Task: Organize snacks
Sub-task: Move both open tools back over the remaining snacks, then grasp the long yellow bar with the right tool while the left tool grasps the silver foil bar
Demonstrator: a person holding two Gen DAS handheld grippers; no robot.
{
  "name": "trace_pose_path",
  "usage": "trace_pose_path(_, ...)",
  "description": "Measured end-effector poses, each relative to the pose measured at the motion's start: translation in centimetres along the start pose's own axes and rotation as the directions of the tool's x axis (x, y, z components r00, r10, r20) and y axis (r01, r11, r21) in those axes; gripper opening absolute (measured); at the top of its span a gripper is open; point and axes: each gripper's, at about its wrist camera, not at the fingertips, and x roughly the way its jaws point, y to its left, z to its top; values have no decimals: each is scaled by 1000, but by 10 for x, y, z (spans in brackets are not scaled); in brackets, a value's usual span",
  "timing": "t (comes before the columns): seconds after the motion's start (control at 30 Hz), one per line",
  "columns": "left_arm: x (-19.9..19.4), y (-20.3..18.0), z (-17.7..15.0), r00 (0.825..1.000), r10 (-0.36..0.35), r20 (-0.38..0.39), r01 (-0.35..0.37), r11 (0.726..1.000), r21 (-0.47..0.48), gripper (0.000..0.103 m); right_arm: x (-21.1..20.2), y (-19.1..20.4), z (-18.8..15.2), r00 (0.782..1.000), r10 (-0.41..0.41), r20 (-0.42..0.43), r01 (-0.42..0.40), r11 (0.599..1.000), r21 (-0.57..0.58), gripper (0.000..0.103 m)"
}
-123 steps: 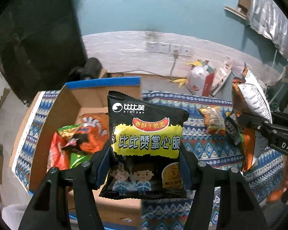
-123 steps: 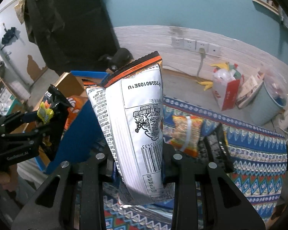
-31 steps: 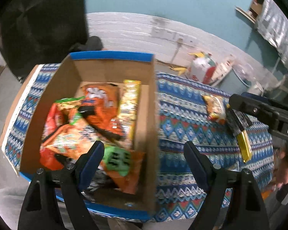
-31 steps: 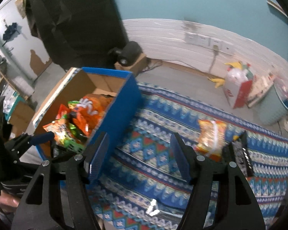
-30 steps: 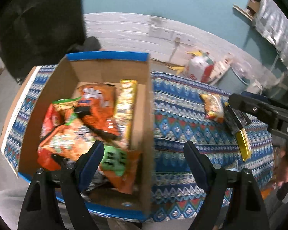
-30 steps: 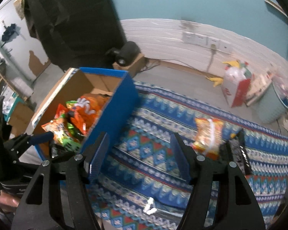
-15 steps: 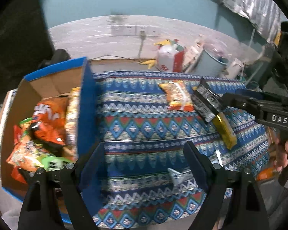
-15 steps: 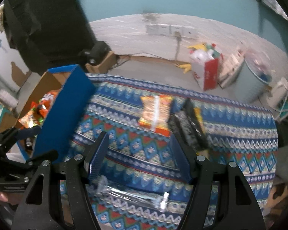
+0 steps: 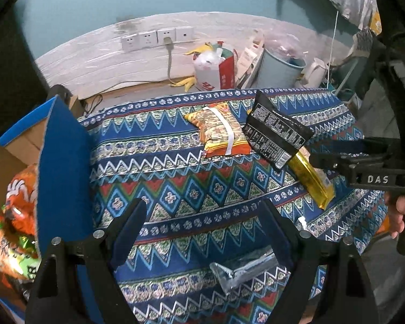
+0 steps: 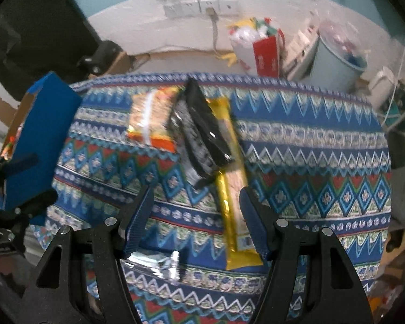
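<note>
Three snack packets (image 9: 276,140) on patterned cloth (image 9: 175,178)

"DAS" stood in white letters on the black body of the right gripper (image 9: 337,159), seen from the left wrist view. The black packet (image 9: 276,132) carried dense white print, too small to read. The red bag (image 9: 226,73) bore white marks that could not be made out.

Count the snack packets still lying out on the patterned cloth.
4: orange packet mid-cloth; black packet overlapping its right edge; gold bar under the black one; silver packet near the front edge. Others may be hidden.
</note>
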Motion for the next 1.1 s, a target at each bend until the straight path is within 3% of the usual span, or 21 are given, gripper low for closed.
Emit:
trace_pose_path(0.37, 36, -13, -5, 997, -36, -64, 40, 998, 57, 86, 48, -30, -12, 996, -10, -88, 13, 999, 37, 65)
trace_pose_path(0.57, 42, -30, -22, 992, -71, -106, 85, 987, 136, 86, 68, -38, -23, 991, -58, -121, 61, 998, 24, 38)
trace_pose_path(0.77, 37, -51, -38, 987, -104, -119, 129, 965, 226, 86, 60, -42, -38, 990, -76, -122, 81, 996, 38, 31)
trace_pose_path(0.93, 37, -60, -47, 976, -155, -156, 189, 952, 239, 86, 42, -48, -68, 984, -58, -166, 76, 991, 105, 29)
trace_pose_path(1.1, 42, -72, -56, 972, -145, -182, 195, 936, 294, 86, 26, -55, -96, 982, -27, -187, 59, 984, 168, 29)
